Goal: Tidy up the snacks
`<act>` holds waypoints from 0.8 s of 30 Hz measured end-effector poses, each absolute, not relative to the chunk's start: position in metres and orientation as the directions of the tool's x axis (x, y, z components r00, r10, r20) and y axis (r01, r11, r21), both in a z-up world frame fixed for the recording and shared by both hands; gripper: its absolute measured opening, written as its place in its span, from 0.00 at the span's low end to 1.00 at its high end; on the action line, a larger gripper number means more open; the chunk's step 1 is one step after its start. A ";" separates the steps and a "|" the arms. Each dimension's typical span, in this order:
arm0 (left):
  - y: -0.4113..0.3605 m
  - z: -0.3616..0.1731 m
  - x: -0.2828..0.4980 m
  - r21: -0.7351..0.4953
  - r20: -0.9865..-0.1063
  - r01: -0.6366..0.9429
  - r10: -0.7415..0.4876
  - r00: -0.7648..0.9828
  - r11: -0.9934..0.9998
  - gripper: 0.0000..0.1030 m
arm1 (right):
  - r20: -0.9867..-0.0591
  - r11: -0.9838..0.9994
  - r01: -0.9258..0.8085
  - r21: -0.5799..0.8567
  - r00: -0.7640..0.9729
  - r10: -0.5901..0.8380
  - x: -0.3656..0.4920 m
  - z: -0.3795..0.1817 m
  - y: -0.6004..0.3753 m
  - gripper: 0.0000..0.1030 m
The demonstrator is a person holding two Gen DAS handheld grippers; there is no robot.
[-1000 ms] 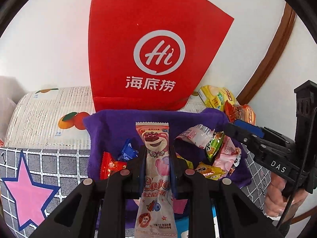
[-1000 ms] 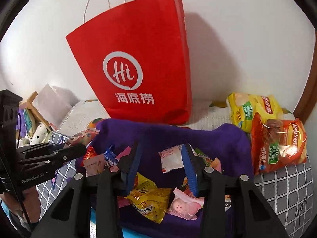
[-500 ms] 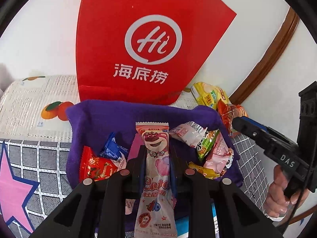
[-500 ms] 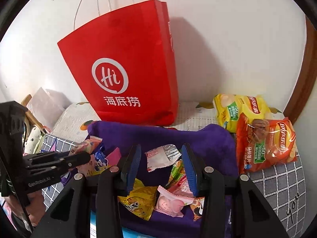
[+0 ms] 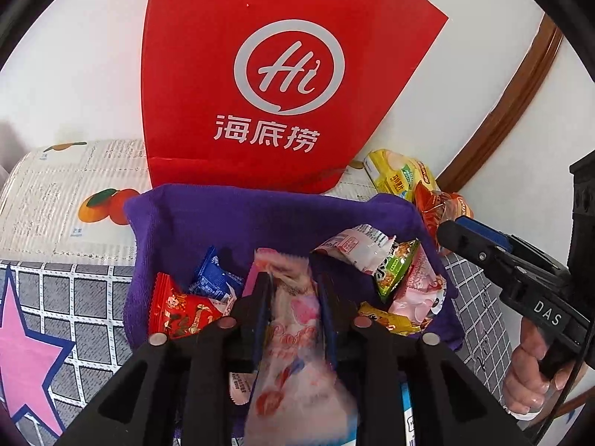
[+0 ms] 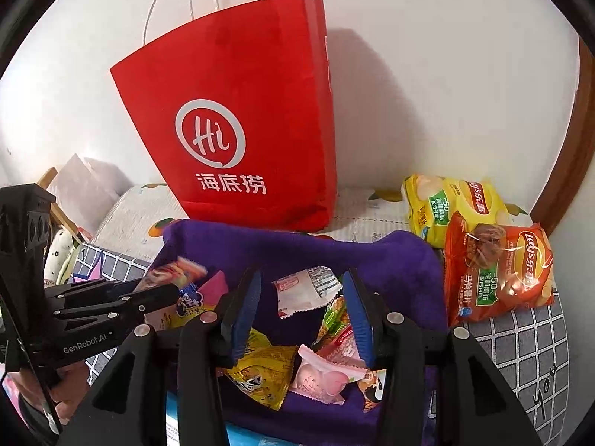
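My left gripper (image 5: 293,286) has a long pink bear-print snack packet (image 5: 293,330) between its fingers, blurred, above a purple cloth (image 5: 230,219) with several small snack packets. The jaws look slightly parted and I cannot tell if they still grip. The left gripper also shows in the right wrist view (image 6: 163,293) with the packet's tip (image 6: 178,271) sticking out. My right gripper (image 6: 301,290) is open and empty over the cloth (image 6: 390,260), above a white packet (image 6: 305,290) and a yellow one (image 6: 260,375). It shows at the right of the left wrist view (image 5: 461,234).
A red paper bag (image 6: 238,119) stands against the white wall behind the cloth, also in the left wrist view (image 5: 275,74). Yellow (image 6: 446,204) and orange (image 6: 498,267) chip bags lie at the right. A fruit-print mat (image 5: 63,200) and grey checked cover (image 5: 74,297) lie left.
The pink packet has turned blurry and sits lower between the left fingers, which look a little wider apart. Both grippers have shifted slightly over the cloth.
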State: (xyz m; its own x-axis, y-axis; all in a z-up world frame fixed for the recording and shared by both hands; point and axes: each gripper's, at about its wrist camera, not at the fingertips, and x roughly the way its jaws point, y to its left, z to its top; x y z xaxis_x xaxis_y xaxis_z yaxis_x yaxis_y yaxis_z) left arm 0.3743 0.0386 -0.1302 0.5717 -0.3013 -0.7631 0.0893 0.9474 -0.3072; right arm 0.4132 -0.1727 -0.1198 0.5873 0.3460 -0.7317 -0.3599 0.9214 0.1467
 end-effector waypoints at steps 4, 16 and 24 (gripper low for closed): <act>0.037 -0.126 0.373 -0.287 -0.757 0.095 -0.287 0.587 0.953 0.31 | -0.733 0.924 -0.359 0.131 0.592 0.334 0.413 -0.120 -0.172 0.45; 0.033 -0.115 0.366 -0.269 -0.750 0.114 -0.282 0.599 0.956 0.49 | -0.728 0.926 -0.359 0.121 0.602 0.328 0.406 -0.112 -0.170 0.45; 0.021 -0.097 0.352 -0.246 -0.736 0.139 -0.279 0.617 0.959 0.57 | -0.723 0.938 -0.303 0.169 0.609 0.326 0.379 -0.101 -0.184 0.52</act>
